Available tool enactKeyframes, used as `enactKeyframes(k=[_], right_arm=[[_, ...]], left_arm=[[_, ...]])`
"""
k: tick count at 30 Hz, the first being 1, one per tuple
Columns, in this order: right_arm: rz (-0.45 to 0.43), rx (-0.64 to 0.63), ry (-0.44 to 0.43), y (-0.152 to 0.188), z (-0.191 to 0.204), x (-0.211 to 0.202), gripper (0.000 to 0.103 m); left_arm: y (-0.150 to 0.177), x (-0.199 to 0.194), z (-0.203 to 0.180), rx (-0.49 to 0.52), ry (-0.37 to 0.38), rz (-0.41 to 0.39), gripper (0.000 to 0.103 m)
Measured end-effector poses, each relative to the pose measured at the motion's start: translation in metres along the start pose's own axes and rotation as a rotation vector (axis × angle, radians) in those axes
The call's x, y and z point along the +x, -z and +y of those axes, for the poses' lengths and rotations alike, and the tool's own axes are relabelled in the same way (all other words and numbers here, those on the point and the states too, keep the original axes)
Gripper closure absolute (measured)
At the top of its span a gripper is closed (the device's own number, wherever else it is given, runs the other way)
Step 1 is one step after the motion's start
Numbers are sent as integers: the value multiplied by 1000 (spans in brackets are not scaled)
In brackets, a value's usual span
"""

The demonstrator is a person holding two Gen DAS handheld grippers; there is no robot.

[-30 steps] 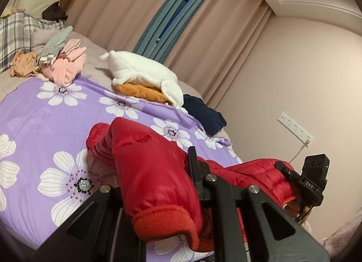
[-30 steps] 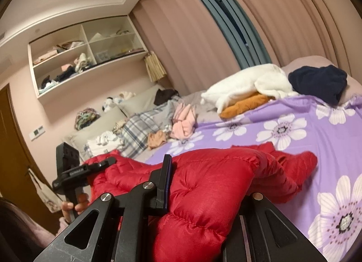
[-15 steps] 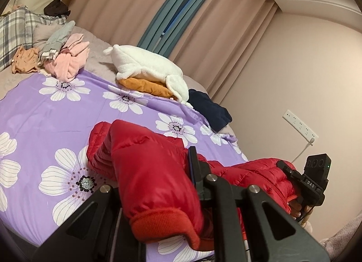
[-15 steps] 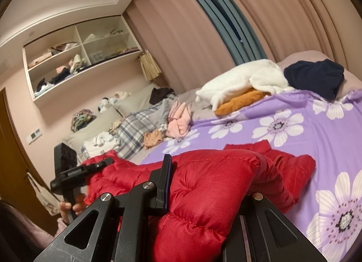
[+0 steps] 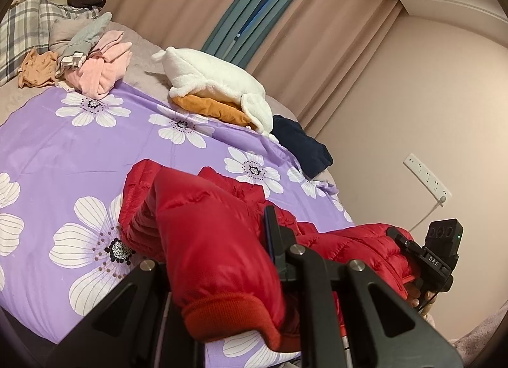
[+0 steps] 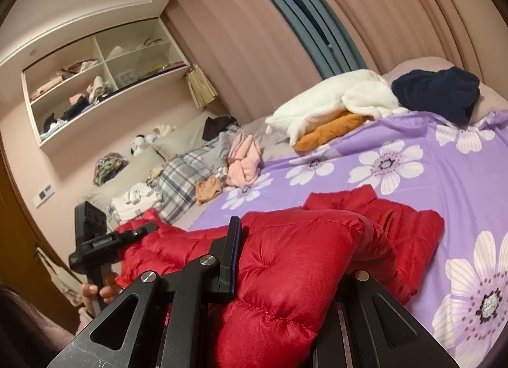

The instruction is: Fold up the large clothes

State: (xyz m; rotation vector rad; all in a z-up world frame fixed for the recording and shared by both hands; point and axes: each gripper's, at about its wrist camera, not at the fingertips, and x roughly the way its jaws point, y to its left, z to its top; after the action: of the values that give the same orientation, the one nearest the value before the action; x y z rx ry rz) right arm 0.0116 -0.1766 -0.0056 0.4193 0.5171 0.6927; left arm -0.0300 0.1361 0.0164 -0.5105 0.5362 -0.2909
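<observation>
A red puffer jacket [image 5: 203, 225] lies over the near edge of a bed with a purple flowered sheet [image 5: 95, 145]. My left gripper [image 5: 219, 260] is shut on one sleeve by its knit cuff [image 5: 228, 314]. My right gripper [image 6: 285, 260] is shut on a padded fold of the same jacket [image 6: 317, 257]. The jacket's far part [image 6: 397, 218] rests on the sheet. Each gripper also shows in the other's view: the right one [image 5: 435, 257] at far right and the left one [image 6: 95, 241] at left. Each gripper's far finger is hidden by jacket.
A white fleece on an orange garment [image 5: 216, 88], a navy garment [image 5: 301, 145] and a pink and grey clothes pile [image 5: 92, 60] lie at the bed's far side. Plaid bedding [image 6: 184, 180], pillows and wall shelves [image 6: 95, 82] stand left. A wall socket [image 5: 425, 177] is at right.
Both views have tilted and shifted slightly; the jacket's far part now lies further onto the sheet. Both grips stay the same.
</observation>
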Motion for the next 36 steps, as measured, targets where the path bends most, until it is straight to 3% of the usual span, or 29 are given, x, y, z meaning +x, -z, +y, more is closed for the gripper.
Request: enactKeyframes(k=[25, 36], right_arm=[[-13, 49, 37, -13, -23, 17, 85], [-16, 65, 52, -23, -44, 41, 85]], left_arm=[[-22, 34, 4, 19, -14, 20, 88], [-38, 68, 20, 4, -35, 54, 88]])
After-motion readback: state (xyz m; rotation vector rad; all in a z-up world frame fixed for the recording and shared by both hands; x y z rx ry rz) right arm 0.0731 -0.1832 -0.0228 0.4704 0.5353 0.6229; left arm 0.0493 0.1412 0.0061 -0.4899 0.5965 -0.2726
